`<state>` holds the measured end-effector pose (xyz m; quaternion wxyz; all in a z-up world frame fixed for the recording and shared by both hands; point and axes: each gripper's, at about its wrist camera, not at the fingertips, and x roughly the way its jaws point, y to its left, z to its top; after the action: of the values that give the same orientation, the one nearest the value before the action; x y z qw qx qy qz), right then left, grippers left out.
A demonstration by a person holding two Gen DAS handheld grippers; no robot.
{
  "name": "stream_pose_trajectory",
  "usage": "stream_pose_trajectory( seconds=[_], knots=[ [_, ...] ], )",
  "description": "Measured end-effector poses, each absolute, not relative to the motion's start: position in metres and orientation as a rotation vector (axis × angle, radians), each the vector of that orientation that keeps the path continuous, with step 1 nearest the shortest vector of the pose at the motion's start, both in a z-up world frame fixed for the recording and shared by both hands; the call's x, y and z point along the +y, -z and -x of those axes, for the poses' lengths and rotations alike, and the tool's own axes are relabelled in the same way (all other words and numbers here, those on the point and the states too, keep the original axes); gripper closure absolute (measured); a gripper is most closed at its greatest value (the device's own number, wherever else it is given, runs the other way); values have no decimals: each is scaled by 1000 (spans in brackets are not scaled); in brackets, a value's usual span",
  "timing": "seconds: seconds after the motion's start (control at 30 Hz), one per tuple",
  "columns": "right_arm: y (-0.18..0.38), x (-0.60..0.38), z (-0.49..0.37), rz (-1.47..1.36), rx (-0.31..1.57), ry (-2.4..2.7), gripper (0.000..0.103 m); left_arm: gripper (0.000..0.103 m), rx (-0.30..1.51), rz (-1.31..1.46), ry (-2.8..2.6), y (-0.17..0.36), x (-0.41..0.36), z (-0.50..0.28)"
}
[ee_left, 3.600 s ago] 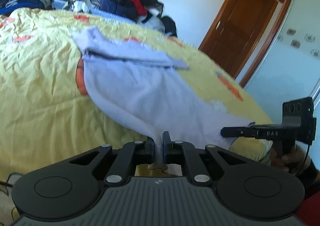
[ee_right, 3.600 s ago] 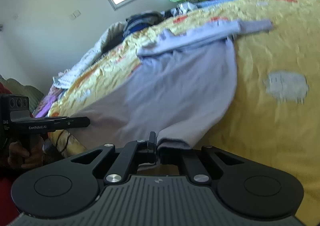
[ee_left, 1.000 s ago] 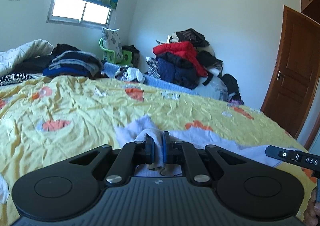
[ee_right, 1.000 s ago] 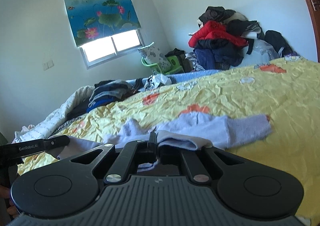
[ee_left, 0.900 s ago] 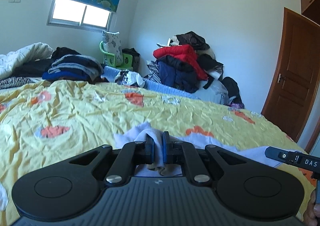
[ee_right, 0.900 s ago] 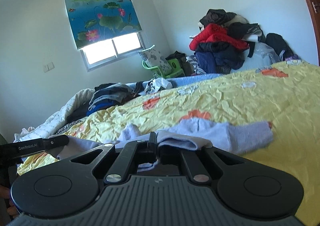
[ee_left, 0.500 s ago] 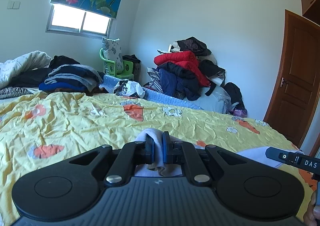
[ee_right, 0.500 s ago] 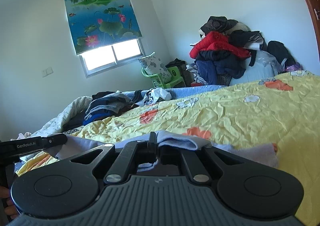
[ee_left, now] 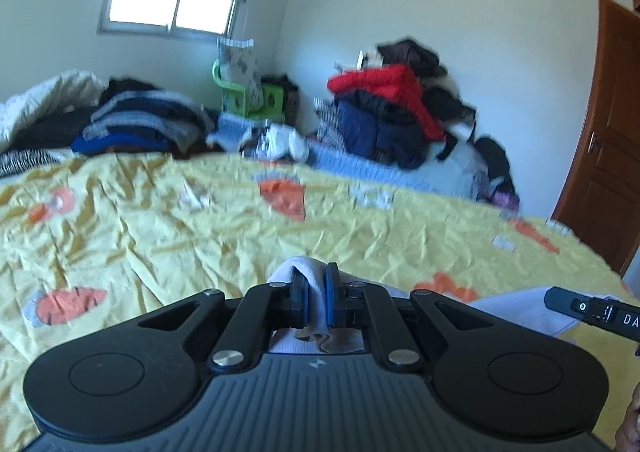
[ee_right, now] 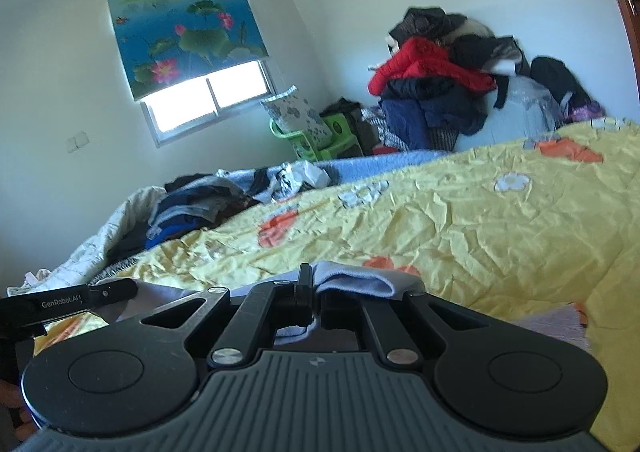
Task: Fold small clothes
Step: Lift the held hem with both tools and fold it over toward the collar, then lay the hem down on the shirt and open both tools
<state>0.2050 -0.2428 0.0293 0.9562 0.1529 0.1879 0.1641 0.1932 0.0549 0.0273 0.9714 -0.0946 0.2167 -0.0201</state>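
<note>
Left gripper [ee_left: 316,298]: clamped on pale lilac knit garment [ee_left: 310,306]. Right gripper [ee_right: 314,298]: clamped on same hem. Garment hangs behind both, near bed edge; yellow carrot-print bedspread [ee_left: 200,236] ahead, both hands equally near.

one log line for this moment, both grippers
left hand-held gripper: shut on lilac garment | right hand-held gripper: shut on lilac garment | over yellow bedspread

Daylit room, blown-out window [ee_left: 170,10], motion blur, fisheye-bent edges.
</note>
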Motion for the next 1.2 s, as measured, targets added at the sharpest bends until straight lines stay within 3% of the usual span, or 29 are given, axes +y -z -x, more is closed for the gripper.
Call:
stream_pose_trajectory(
  seconds=[0.2,0.3,0.6,0.8,0.83,0.87,0.9,0.93,0.97,1.1,1.2],
  knots=[
    [-5,-240,-237,-328,469,-325,97,95,579,276,39,-2,67,-225],
    [5,-243,-251,-365,515,-325,88,95,641,344,53,3,76,-235],
    [25,-258,-288,-504,630,-334,72,92,873,669,85,26,119,-278],
    [35,-265,-303,-558,660,-320,57,90,914,804,116,28,139,-289],
    [36,-265,-304,-558,659,-320,56,86,906,803,116,26,139,-290],
    [36,-264,-305,-557,658,-321,56,71,890,797,109,23,139,-291],
    [36,-264,-306,-555,657,-320,55,63,863,786,97,20,140,-292],
    [36,-264,-306,-556,658,-319,53,29,832,770,85,16,140,-293],
    [36,-263,-307,-564,658,-319,52,9,805,756,69,13,141,-294],
    [28,-268,-307,-587,620,-310,43,9,723,686,11,-2,143,-290],
    [16,-276,-296,-606,526,-257,43,9,668,600,5,-13,138,-274]
  ],
)
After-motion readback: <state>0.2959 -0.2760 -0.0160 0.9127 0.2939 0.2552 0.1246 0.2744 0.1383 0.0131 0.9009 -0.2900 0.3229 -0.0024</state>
